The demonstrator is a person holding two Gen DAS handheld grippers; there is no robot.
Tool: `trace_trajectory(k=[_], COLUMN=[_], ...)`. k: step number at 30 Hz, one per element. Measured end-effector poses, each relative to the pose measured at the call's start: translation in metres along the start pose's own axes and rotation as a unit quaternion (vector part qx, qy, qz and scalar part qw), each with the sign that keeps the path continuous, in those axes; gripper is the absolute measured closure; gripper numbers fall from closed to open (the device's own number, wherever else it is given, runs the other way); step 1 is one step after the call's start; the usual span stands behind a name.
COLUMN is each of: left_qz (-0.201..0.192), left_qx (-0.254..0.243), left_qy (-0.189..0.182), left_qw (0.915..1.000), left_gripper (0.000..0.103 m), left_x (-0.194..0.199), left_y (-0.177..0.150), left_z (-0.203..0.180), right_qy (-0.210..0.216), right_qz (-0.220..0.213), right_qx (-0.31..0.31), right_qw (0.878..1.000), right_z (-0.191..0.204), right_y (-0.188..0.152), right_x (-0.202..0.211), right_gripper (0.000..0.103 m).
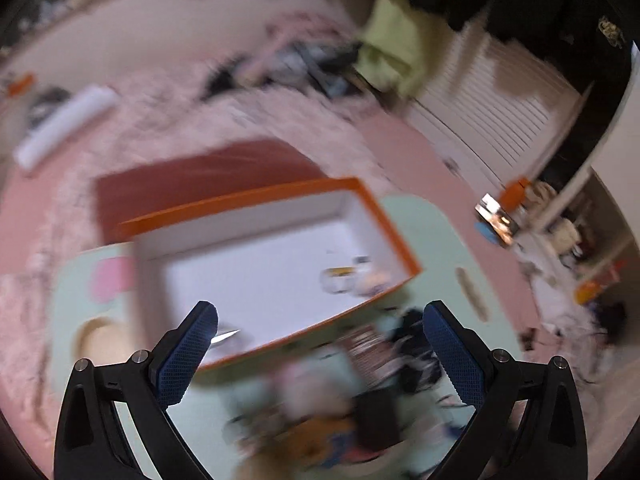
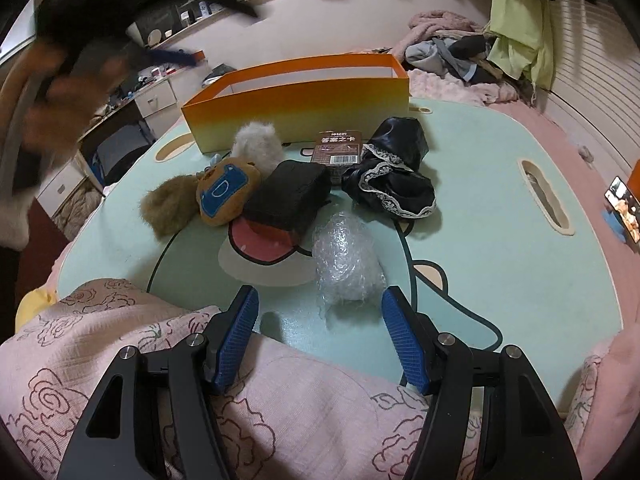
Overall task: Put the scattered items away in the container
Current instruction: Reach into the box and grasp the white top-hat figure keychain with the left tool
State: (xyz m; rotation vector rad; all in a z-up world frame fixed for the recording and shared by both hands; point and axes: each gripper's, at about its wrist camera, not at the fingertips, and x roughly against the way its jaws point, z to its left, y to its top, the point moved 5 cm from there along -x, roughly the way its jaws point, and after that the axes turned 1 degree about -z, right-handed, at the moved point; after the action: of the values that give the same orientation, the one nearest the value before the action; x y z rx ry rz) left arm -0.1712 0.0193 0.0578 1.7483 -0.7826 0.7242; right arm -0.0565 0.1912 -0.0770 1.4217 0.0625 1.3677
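Closest to the viewer, the right gripper (image 2: 318, 336) hangs low over pink rose-printed fabric (image 2: 120, 360), its blue fingers (image 2: 236, 340) spread apart and grasping nothing. Just beyond them a crumpled wad of bubble wrap (image 2: 346, 260) lies on the mint-green surface (image 2: 500, 248), which carries a cartoon face. Further on sits a cluster of scattered items: a black pouch (image 2: 288, 196) in the middle, a tan plush toy with a blue design (image 2: 226, 194) to its left touching a brown fluffy ball (image 2: 170, 208), and a grey fluffy ball (image 2: 256, 146) behind them. To the right lies black satin cloth with white lace trim (image 2: 394, 180), with a small brown card box (image 2: 337, 150) between it and the pouch. Behind everything stands the orange container (image 2: 296, 108) — open-topped, white inside. The left gripper (image 1: 320, 344) hovers above that container's near edge, fingers (image 1: 188, 356) released and wide, holding nothing; its view is heavily blurred, though a few small objects (image 1: 352, 280) show in one corner of the container's white floor. Beyond the surface, a heap of clothes (image 2: 460, 56) lies on the pink bed.
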Motion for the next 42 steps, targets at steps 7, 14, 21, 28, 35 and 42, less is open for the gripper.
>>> trace_trajectory(k=[7,14,21,28,35,42], left_qz=[0.103,0.131,0.134,0.122,0.137,0.102], left_qx=[0.021,0.044,0.017,-0.024,-0.012,0.050], left_qy=[0.001,0.019,0.023,0.059,0.080,0.044], left_qw=[0.9944,0.9903,0.9905,0.9904,0.9872,0.9926], left_gripper=[0.011,0.012,0.009,0.025,0.103,0.103], left_x=[-0.076,-0.104,-0.121,-0.116,-0.112,-0.078], left_y=[0.009,0.010,0.001,0.000,0.005,0.021], left_z=[-0.020,-0.017,-0.016,-0.008,0.011,0.045], right_qy=[-0.009,-0.012,-0.015,-0.018,-0.022,-0.024], right_qz=[-0.010,-0.014,-0.015,-0.017,-0.018,-0.020], right_qx=[-0.017,-0.023,-0.028,-0.034,-0.037,-0.040], right_qw=[1.000,1.000,0.999,0.999,0.999,0.999], right_z=[-0.003,-0.002,-0.002,-0.002,-0.002,-0.001], right_y=[-0.001,-0.001,-0.001,-0.001,0.001,0.002], right_x=[0.001,0.002,0.001,0.000,0.001,0.001], right_gripper=[0.038,0.038,0.038,0.038,0.037,0.037])
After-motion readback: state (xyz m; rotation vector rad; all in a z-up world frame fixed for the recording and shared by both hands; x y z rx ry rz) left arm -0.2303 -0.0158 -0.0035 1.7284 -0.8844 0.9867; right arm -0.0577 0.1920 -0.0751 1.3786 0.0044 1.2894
